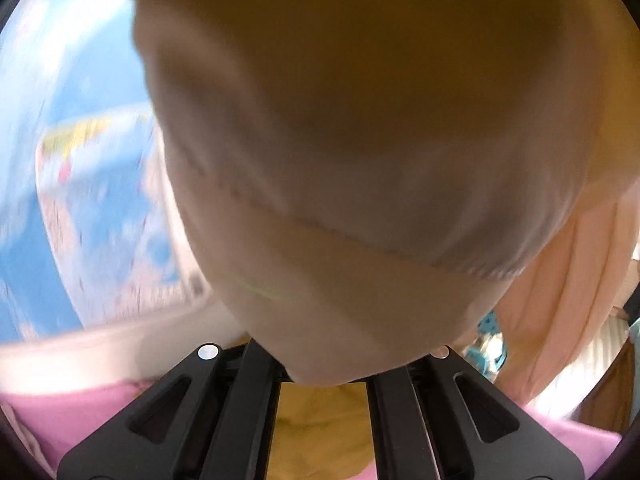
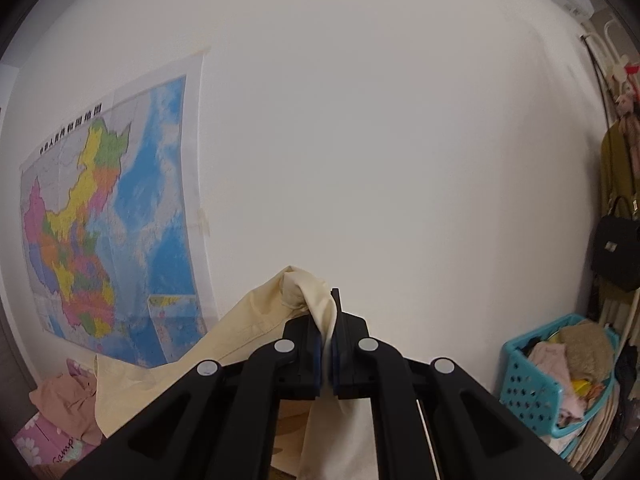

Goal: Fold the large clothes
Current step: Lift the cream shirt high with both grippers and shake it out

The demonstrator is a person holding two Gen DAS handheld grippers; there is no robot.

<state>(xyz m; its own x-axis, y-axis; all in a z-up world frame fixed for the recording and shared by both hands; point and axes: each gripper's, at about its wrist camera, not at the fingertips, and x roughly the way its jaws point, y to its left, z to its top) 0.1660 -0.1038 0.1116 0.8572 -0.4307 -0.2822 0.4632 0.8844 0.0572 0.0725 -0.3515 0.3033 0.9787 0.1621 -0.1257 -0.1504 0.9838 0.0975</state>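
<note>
Blue basket (image 2: 536, 384) crowds right; wall (image 2: 380, 140) ahead

Right wrist view: a pink flower-printed surface (image 2: 36, 438) with partial lettering sits low and far left of the right gripper's fingers (image 2: 302, 356). A crumpled peach garment (image 2: 66, 402) lies directly on it. The hanging edge of the cream garment (image 2: 168, 364) overlaps the peach garment; contact with the surface cannot be determined.

Left wrist view: a plain pink surface (image 1: 80, 412) extends below and to both sides of the left gripper's fingers (image 1: 256, 376). The view is blurred.
</note>
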